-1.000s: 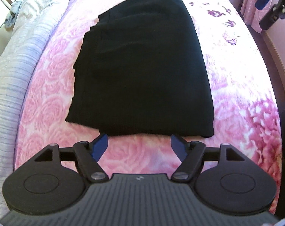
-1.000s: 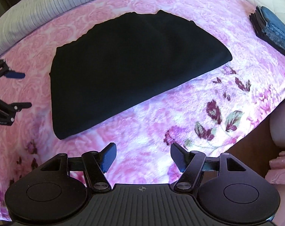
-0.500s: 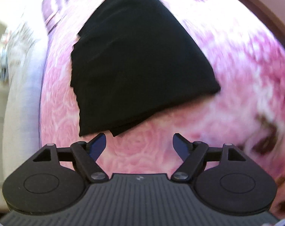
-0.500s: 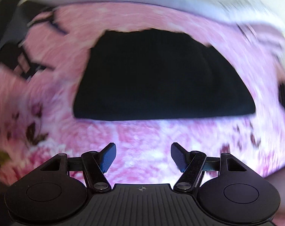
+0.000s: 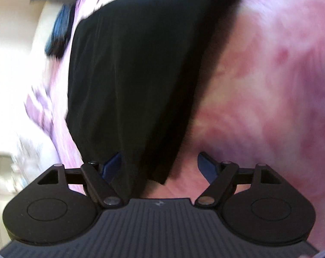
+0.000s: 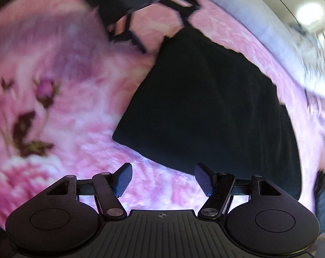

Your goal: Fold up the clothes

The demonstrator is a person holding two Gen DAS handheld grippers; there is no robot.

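One black garment [image 5: 136, 75] folded flat on pink floral bed [image 5: 270, 86], left hand-held gripper [image 5: 160, 165] jaws spread wide, garment corner between them, unpinched, right hand-held gripper [image 6: 163, 178] spread wide, empty, just short of garment edge, one blue folded item [image 5: 60, 32] beyond.

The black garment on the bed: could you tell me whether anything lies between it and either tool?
Nothing visible does. The black garment lies flat on the pink bedspread; its near corner already sits between the open fingers of the left tool, and only bare bedspread separates it from the open right tool.
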